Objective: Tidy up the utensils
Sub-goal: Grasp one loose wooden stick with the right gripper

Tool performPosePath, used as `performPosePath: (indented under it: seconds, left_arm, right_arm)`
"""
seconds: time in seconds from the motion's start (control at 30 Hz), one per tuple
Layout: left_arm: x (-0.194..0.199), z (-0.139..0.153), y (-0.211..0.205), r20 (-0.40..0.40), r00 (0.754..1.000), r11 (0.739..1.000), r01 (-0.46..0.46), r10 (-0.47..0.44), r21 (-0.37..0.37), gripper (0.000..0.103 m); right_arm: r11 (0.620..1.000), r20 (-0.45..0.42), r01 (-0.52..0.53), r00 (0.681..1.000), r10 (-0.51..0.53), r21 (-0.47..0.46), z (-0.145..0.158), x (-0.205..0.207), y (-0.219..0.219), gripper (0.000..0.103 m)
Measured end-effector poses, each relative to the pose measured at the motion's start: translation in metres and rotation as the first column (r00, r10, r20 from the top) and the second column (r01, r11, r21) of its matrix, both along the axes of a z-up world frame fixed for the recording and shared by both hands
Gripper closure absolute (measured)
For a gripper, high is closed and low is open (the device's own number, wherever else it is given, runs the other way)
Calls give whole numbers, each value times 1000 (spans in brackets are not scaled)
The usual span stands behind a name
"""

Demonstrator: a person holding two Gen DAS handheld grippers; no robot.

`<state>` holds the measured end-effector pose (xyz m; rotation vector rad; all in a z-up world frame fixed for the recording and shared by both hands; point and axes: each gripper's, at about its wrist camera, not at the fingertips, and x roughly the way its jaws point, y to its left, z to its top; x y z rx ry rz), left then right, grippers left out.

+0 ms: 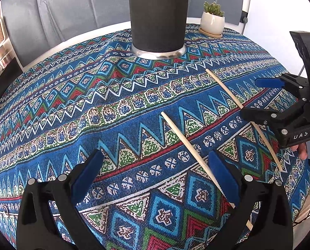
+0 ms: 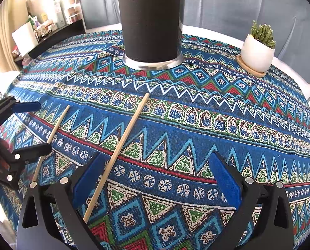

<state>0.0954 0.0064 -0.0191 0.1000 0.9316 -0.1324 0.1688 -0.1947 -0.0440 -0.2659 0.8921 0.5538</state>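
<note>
Wooden chopsticks [image 1: 193, 154] [image 2: 118, 152] lie flat on the worktop cloth [image 1: 134, 112], well short of the black cup [image 1: 158, 14]. We judge them light, stiff, roll-prone; pinch mid-shaft. Left claw [image 1: 155, 175] and right claw [image 2: 155, 177] both spread, empty.

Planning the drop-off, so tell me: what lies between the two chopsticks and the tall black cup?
Only bare patterned tablecloth lies between the chopsticks and black cup; both wrist views show it.
</note>
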Motion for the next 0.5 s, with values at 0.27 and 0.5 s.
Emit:
performPosePath:
  seconds: [0.27, 0.5]
  left_arm:
    - [-3, 0, 4, -4, 996, 996, 94, -94, 4, 5]
    - [-11, 8, 20, -50, 993, 994, 109, -109, 4, 30]
  right_arm:
    - [1000, 0, -1, 1000, 1, -2, 0, -1, 2, 7]
    - [997, -16, -72, 997, 71, -22, 3, -4, 1, 25]
